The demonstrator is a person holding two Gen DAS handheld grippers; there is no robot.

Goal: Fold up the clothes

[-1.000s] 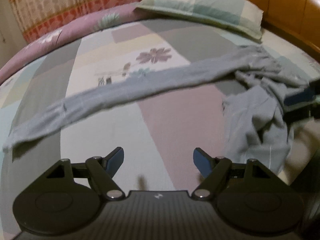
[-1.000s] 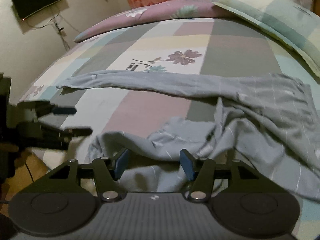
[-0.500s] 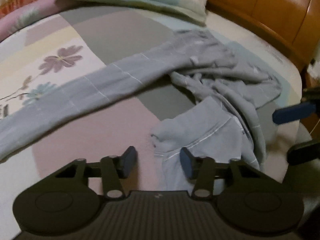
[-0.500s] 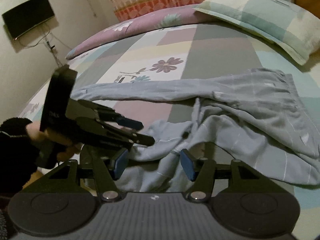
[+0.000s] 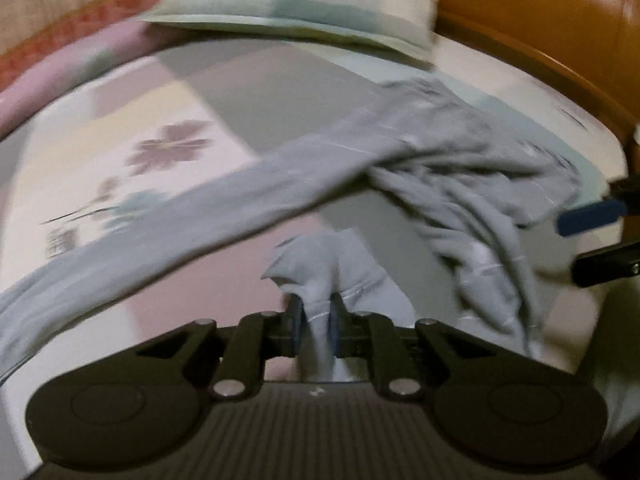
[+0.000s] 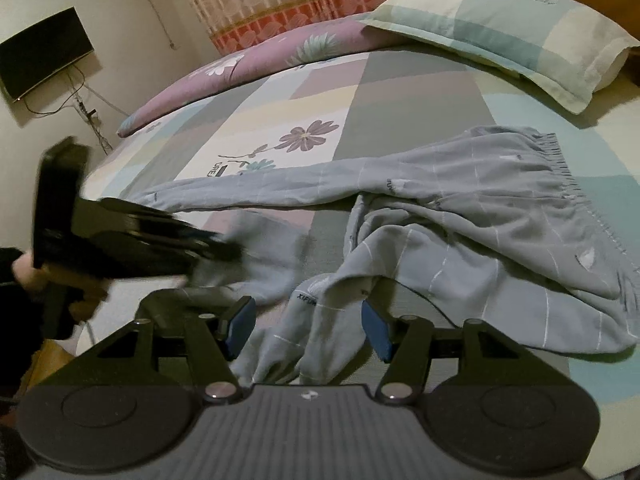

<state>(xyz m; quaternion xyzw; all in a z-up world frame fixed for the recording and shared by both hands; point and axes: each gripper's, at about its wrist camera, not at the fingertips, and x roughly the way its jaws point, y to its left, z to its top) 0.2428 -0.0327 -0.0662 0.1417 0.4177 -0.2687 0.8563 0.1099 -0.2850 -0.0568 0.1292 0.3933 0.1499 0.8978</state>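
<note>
One pair of grey pyjama trousers point(image 5: 460, 168) sprawls across the bed point(image 5: 120, 128); the left hand-held gripper point(image 5: 314, 326) has just clenched a cuff. Right wrist view: the right hand-held gripper point(image 6: 308, 326) stands released astride rumpled trouser cloth.

Each gripper is showing a matte black body: the right gripper point(image 6: 308, 330) and left gripper point(image 5: 314, 330) are carrying blue pads point(image 6: 376, 330), silver pivot screws point(image 6: 219, 391), round side discs and ribbed centre plates. A dark fuzzy sleeve point(image 6: 10, 280) is covering the person's wrist.
</note>
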